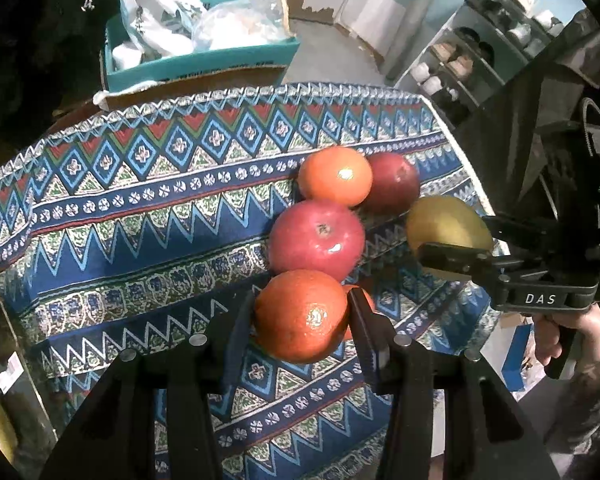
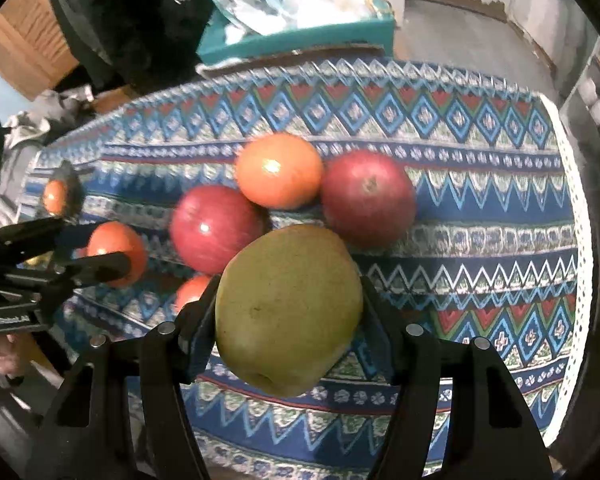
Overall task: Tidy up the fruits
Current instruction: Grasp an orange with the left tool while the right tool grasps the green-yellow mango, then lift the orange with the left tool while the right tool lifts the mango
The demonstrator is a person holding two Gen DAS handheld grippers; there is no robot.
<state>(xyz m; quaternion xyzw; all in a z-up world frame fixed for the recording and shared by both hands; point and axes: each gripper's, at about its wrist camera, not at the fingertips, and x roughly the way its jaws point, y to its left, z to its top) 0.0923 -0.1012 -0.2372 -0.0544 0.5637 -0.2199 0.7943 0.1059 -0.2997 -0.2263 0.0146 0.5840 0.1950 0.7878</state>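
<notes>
My left gripper (image 1: pixel 300 312) is shut on an orange (image 1: pixel 302 316) just above the patterned cloth (image 1: pixel 140 208). It also shows in the right wrist view (image 2: pixel 116 254). My right gripper (image 2: pixel 288 312) is shut on a yellow-green pear (image 2: pixel 288 308), which also shows in the left wrist view (image 1: pixel 448 226). On the cloth lie a red apple (image 1: pixel 316 238), a second orange (image 1: pixel 336 176) and a darker red apple (image 1: pixel 394 182). A smaller orange (image 2: pixel 192 290) lies partly hidden behind my fingers.
A teal box (image 1: pixel 204 60) with white bags stands behind the table. Shelves with jars (image 1: pixel 472 60) stand at the right. The cloth's right edge (image 2: pixel 576 240) drops off. Another orange (image 2: pixel 54 198) sits at the far left.
</notes>
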